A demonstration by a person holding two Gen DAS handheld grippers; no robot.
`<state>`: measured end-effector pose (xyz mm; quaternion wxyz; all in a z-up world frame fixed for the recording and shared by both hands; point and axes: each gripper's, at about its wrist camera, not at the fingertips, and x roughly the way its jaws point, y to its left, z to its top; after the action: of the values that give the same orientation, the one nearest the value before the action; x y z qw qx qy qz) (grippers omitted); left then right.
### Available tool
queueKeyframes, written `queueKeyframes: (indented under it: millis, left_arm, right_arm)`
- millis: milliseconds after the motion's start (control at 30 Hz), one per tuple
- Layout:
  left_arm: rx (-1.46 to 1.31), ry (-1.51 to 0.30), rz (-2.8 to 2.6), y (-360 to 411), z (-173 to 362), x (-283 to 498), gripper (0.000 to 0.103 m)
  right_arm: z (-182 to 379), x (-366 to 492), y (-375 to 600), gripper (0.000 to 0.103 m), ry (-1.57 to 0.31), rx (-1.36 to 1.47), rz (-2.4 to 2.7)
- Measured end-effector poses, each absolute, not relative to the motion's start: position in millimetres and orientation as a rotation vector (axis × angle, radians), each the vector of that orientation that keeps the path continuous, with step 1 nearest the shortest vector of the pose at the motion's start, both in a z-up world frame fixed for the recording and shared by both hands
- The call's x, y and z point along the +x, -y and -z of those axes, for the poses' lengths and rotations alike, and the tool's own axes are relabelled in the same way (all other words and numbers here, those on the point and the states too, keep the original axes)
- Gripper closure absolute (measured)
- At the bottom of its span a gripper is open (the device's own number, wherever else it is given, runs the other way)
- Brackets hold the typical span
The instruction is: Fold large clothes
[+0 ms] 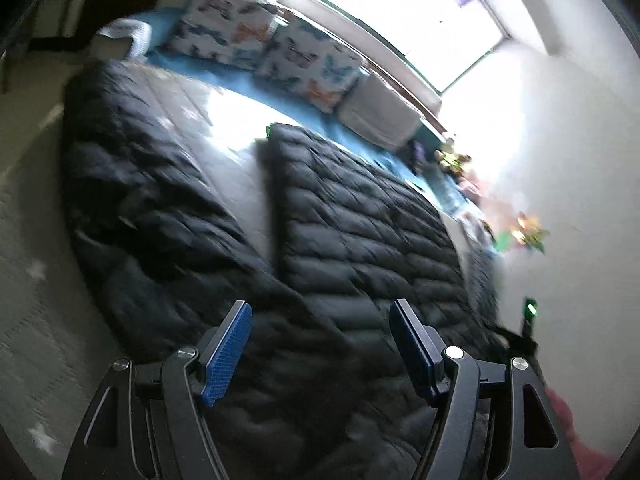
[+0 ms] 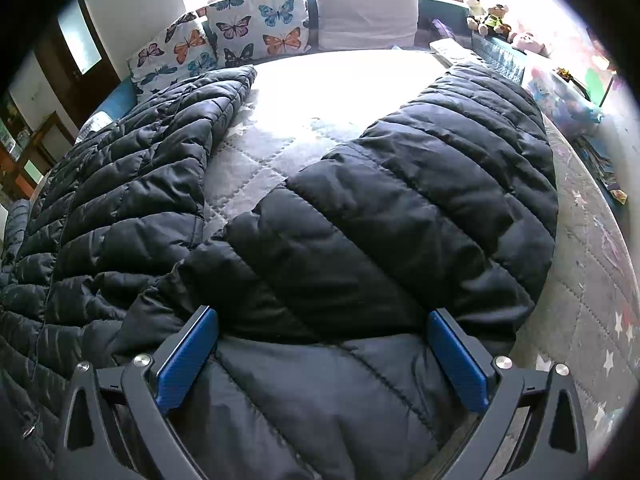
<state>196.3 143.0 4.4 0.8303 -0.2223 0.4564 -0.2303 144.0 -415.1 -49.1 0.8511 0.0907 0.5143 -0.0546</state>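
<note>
Right wrist view: a black quilted puffer jacket [image 2: 360, 208] lies spread across a bed [image 2: 256, 168] with a grey stitched cover, below butterfly-print pillows [image 2: 256, 24] (soft toys [image 2: 488, 16] line the far edge). The right hand-held gripper [image 2: 322, 352] hovers over the jacket, jaws wide apart, gripping nothing. Seen in the blurred left wrist view, the left hand-held gripper [image 1: 320, 344] is likewise parted and empty above the padded fabric.
</note>
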Motion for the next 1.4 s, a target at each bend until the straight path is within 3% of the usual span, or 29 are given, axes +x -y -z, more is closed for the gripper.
queueKeyframes:
  millis: [267, 467, 767, 1400]
  left_arm:
    - [-0.432, -1.047, 0.45, -116.4, 42.4, 228.3, 0.03]
    - [-0.423, -1.006, 0.399, -130.9, 28.3, 257.0, 0.029]
    - [-0.476, -1.072, 0.211, -210.6, 48.9, 334.4, 0.029]
    - [-0.557, -0.98, 0.026, -324.5, 59.4, 481.7, 0.028]
  right_arm:
    - [48.6, 142.5, 415.1, 0.0, -1.078, 0.19, 0.115]
    - [48.8, 142.5, 415.0, 0.0, -1.081, 0.19, 0.116]
    - [49.2, 142.4, 414.1, 0.0, -1.087, 0.186, 0.119]
    - [49.7, 142.7, 413.8, 0.0, -1.083, 0.182, 0.125]
